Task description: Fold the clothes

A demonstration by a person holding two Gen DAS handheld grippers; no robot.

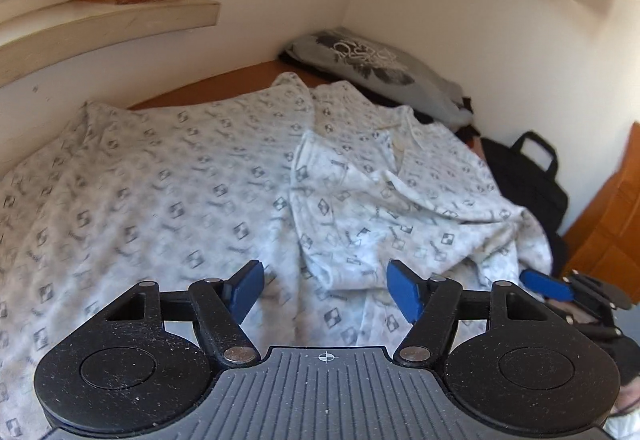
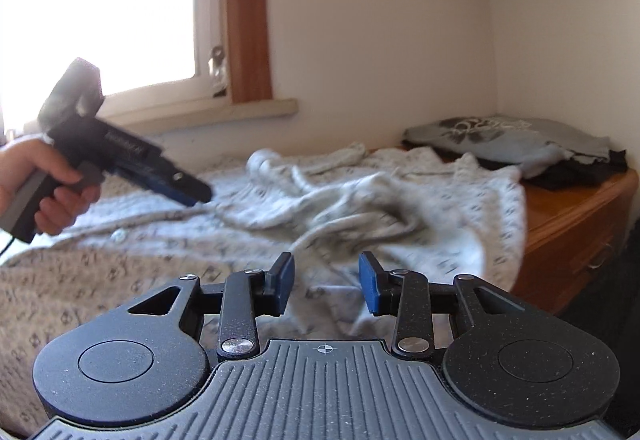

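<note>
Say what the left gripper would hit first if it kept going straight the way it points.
Most likely the white patterned garment spread on the wooden surface. The left gripper has its jaws open and empty, angled down at the cloth near a folded-over flap. Depth is unclear, so the exact contact spot is uncertain.

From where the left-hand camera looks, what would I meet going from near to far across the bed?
Open left gripper → white patterned garment spread flat → bare wooden surface → grey printed shirt on dark clothes in the corner.
</note>
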